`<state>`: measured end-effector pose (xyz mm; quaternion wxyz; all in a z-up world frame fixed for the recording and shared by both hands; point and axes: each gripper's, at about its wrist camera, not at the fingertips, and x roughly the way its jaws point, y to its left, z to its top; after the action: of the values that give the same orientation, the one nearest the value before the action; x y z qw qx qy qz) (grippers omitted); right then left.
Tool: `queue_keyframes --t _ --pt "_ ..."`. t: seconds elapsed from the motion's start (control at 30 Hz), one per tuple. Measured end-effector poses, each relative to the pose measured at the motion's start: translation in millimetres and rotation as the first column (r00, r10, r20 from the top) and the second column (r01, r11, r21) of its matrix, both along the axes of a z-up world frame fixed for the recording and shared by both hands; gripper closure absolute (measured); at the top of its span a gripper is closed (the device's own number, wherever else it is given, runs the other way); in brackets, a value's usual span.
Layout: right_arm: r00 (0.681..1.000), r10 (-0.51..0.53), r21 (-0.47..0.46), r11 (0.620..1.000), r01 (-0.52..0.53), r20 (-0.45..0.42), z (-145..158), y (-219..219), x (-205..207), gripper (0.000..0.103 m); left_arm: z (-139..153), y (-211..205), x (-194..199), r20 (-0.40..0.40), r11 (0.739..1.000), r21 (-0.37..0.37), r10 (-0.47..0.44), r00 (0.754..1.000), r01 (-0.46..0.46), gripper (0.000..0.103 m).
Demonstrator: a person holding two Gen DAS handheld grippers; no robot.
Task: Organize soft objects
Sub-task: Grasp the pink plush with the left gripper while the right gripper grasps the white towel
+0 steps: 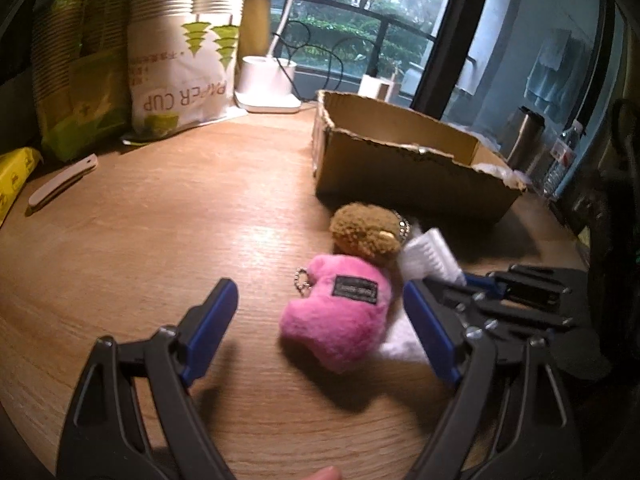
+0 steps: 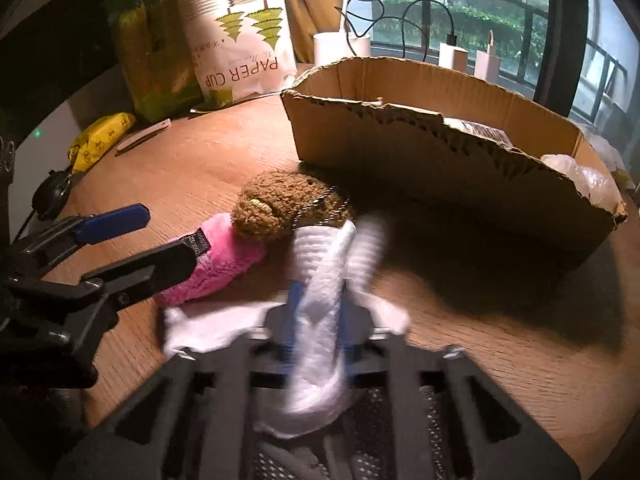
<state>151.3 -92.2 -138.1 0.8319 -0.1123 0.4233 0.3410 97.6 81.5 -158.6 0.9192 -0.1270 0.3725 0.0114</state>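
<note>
Round wooden table; open torn-edged cardboard box toward its far right edge. Pink plush keychain toy and brown curly plush toy lie touching, just before the box. Right gripper pinched on white ribbed fabric piece: lift clear of the rim before release. Left gripper gapes wide, straddling pink; lower, centre, then close.

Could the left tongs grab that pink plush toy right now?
Probably yes. The left tongs are open, and the pink plush lies on the table just ahead between the fingers. The right tongs, shut on white cloth, crowd one side.
</note>
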Motion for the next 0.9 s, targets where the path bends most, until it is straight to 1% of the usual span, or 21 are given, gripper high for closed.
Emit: queue_keyframes --t 0.2,0.37,0.43,0.57,0.6,0.63,0.73,0.9 --pt "0.998 -0.018 0.050 0.999 0.016 0.053 24 -18 -1 0.093 -3 -10 11 -0.031 0.999 0.026 -0.025 0.999 0.026 0.017" --pt "0.995 -0.056 0.124 0.991 0.047 0.077 44 -38 2 0.093 -7 -16 20 -0.070 0.998 0.054 -0.033 0.997 0.037 0.017" --pt "0.993 -0.075 0.158 0.986 0.060 0.089 52 -46 4 0.093 -7 -18 21 -0.069 0.998 0.057 -0.035 0.997 0.039 0.017" --pt "0.988 -0.101 0.178 0.981 0.080 0.114 62 -56 6 0.093 -9 -22 24 -0.083 0.996 0.072 -0.052 0.995 0.058 0.018" --pt "0.987 -0.106 0.179 0.980 0.084 0.118 63 -59 7 0.093 -9 -23 24 -0.084 0.995 0.076 -0.054 0.995 0.061 0.021" --pt "0.987 -0.108 0.180 0.980 0.086 0.119 63 -60 8 0.093 -10 -25 25 -0.089 0.994 0.083 -0.058 0.994 0.065 0.032" --pt "0.986 -0.118 0.182 0.979 0.096 0.117 64 -66 9 0.093 -13 -27 27 -0.116 0.993 0.092 -0.067 0.991 0.078 0.048" --pt "0.985 -0.124 0.184 0.978 0.101 0.117 64 -73 8 0.093 -11 -29 24 -0.107 0.992 0.087 -0.081 0.991 0.090 0.057"
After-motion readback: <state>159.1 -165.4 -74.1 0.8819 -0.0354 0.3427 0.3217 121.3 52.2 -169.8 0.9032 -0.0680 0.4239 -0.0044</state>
